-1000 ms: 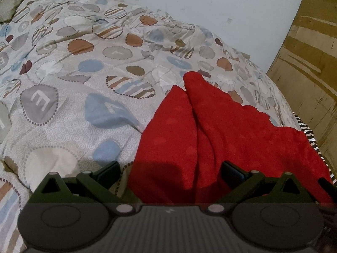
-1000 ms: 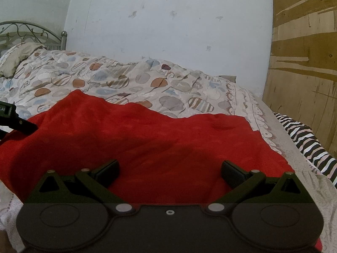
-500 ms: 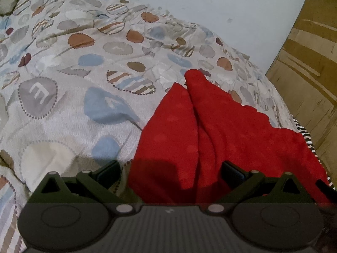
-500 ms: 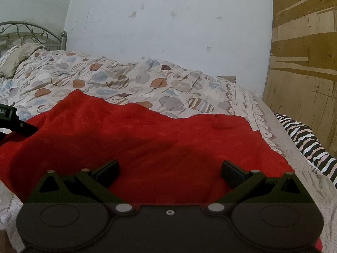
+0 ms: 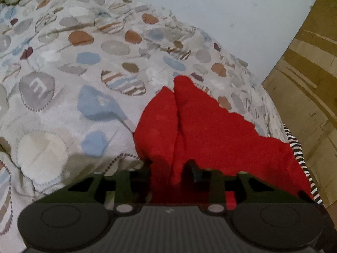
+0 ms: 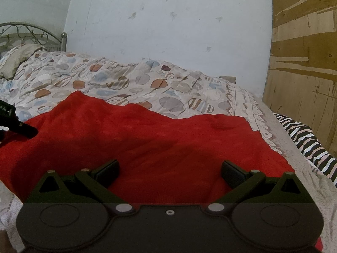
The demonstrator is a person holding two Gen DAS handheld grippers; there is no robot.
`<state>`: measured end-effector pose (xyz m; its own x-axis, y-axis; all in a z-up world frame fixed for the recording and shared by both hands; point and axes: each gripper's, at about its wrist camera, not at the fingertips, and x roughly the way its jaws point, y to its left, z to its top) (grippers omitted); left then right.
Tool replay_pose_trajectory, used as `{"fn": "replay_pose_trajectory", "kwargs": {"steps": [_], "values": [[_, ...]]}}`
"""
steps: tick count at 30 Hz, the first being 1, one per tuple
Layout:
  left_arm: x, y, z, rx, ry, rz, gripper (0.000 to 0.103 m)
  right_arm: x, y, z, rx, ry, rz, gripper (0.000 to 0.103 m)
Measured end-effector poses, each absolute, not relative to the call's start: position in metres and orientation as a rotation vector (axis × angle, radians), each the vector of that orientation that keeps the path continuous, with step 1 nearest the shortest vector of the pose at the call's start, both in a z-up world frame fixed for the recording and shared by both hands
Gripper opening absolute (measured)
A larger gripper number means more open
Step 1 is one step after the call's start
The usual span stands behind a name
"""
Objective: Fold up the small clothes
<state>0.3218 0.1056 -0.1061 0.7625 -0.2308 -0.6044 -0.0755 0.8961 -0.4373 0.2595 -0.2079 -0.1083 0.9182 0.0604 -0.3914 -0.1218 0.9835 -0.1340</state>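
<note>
on the quilt (image 6: pixel 147 80) the red cloth (image 6: pixel 147 143) runs crosswise, left claw (image 5: pixel 169 169) pinching it, right claw (image 6: pixel 169 170) spread.

A red cloth (image 6: pixel 147 143) of soft, fuzzy fabric lies spread across the bed, its far edge rising to a hump at about 10 o'clock in the right wrist view. In the left wrist view the same red cloth (image 5: pixel 210 139) runs up toward 12 o'clock in two long folds with a crease between, its near end bunched, seemingly gathered and slightly raised.
</note>
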Motion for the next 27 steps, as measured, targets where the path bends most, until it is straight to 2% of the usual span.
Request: {"fn": "replay_pose_trajectory", "kwargs": {"steps": [6,12,19,23,27], "values": [[0.308,0.095,-0.081,-0.443,0.606,-0.060,0.017,0.265,-0.210,-0.097,-0.126,0.430,0.112,0.103],[0.307,0.057,-0.023,-0.317,0.473,-0.169,0.015,0.247,-0.222,-0.075,-0.146,0.366,0.062,0.103],[0.320,-0.052,0.032,-0.095,0.400,-0.387,0.014,0.212,-0.266,-0.055,-0.124,0.313,-0.059,0.103],[0.318,-0.119,0.027,0.026,0.440,-0.547,0.014,0.193,-0.290,-0.058,-0.132,0.328,-0.135,0.103],[0.318,-0.163,-0.007,0.093,0.550,-0.666,0.011,0.178,-0.308,-0.073,-0.169,0.378,-0.206,0.102]]}}
